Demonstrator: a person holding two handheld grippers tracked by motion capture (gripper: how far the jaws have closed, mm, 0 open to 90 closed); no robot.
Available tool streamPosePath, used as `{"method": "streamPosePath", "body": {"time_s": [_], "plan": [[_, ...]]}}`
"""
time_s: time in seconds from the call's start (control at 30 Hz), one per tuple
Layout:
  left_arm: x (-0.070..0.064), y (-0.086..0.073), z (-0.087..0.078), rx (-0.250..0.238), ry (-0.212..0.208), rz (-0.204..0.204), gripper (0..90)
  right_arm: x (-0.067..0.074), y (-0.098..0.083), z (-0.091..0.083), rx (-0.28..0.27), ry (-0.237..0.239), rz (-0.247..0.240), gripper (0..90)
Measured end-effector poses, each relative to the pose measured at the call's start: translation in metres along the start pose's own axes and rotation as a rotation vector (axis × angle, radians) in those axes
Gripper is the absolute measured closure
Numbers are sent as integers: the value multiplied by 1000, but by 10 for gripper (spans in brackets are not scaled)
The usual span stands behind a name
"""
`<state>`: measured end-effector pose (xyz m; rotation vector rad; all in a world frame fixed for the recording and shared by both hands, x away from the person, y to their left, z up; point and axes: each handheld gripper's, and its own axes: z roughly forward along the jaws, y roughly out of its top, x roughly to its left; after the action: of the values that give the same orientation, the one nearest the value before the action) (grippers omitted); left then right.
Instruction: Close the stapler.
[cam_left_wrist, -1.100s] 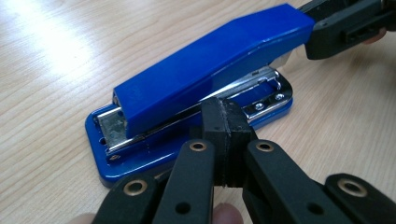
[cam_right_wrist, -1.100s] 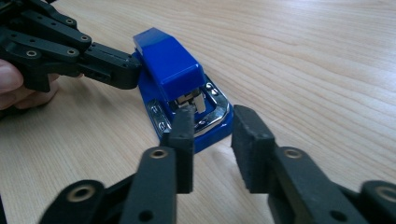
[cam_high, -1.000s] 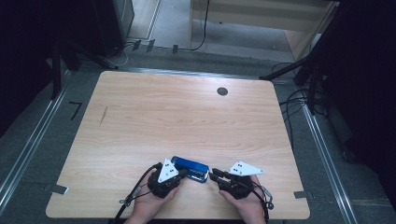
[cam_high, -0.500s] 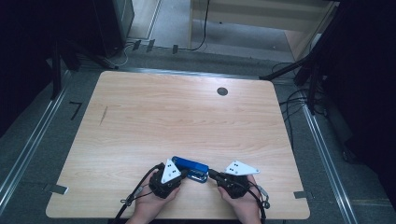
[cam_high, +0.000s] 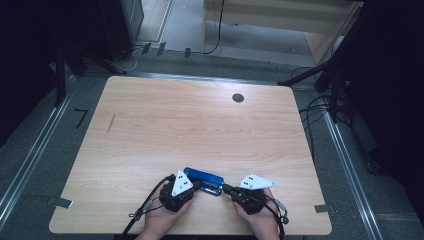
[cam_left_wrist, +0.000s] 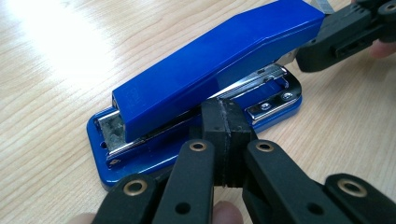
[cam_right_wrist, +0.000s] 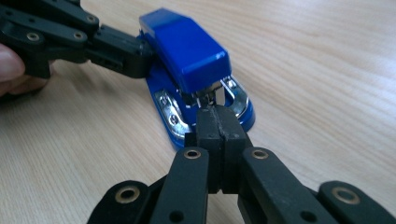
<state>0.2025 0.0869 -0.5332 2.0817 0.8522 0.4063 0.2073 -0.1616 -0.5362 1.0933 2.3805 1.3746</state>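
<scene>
A blue stapler (cam_high: 202, 179) lies near the table's front edge, between my two grippers. My left gripper (cam_high: 197, 185) is shut. Its joined pads (cam_left_wrist: 225, 112) touch the stapler (cam_left_wrist: 210, 70) at its side, in the gap between the blue top and the metal base, with nothing between them. My right gripper (cam_high: 223, 188) is also shut, and its tips (cam_right_wrist: 217, 116) sit against the stapler's (cam_right_wrist: 187, 51) front end, just under the nose. The right gripper (cam_left_wrist: 345, 32) shows at the stapler's far end in the left gripper view. The left gripper (cam_right_wrist: 116, 46) shows beside it in the right gripper view.
The wooden table (cam_high: 200, 130) stretches away beyond the stapler, with a black round grommet (cam_high: 238, 98) near its far edge and a small dark mark (cam_high: 110, 123) at the left. Cables lie on the floor to the right (cam_high: 320, 107).
</scene>
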Motion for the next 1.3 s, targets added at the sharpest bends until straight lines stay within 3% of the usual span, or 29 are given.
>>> {"method": "streamPosePath", "body": {"time_s": [0.13,0.53,0.77,1.03,1.2,1.3], "plan": [[-2,1,2,16,2,13,900,-1,1,-2,-27,-5,15,900],[-3,2,3,16,8,24,900,2,3,-1,-39,-8,-3,900],[-2,2,3,20,1,13,900,1,5,-2,-60,-7,3,900],[-2,2,3,18,1,17,900,1,5,-3,-58,3,13,900],[1,1,3,17,-18,-8,900,1,1,-2,-28,9,9,900],[0,1,3,18,-10,0,900,1,1,-1,-18,0,1,900]]}}
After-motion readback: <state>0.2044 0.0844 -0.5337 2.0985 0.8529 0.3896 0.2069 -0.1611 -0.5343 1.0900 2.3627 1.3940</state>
